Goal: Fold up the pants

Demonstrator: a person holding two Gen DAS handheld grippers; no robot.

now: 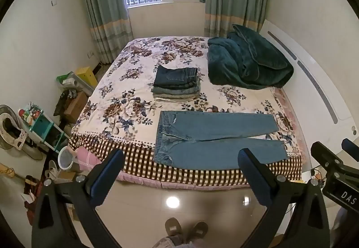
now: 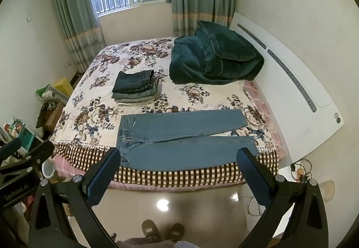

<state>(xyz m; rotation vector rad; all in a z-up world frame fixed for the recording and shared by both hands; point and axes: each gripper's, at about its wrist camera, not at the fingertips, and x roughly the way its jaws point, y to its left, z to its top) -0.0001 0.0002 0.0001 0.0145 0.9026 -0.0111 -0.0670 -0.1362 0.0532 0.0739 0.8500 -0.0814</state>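
Observation:
A pair of blue jeans (image 1: 215, 138) lies flat and unfolded near the front edge of the bed, waistband to the left, both legs spread to the right; it also shows in the right wrist view (image 2: 184, 138). My left gripper (image 1: 181, 156) is open and empty, held above the floor in front of the bed, short of the jeans. My right gripper (image 2: 179, 156) is open and empty too, at a similar height and distance. The right gripper also shows at the right edge of the left wrist view (image 1: 332, 149).
A stack of folded jeans (image 1: 176, 83) sits mid-bed behind the flat pair. A dark green blanket (image 1: 246, 61) is bunched at the far right by the white headboard (image 1: 314, 82). Clutter and a shelf (image 1: 42, 126) crowd the floor at left. My slippered feet (image 1: 186, 229) stand on glossy tiles.

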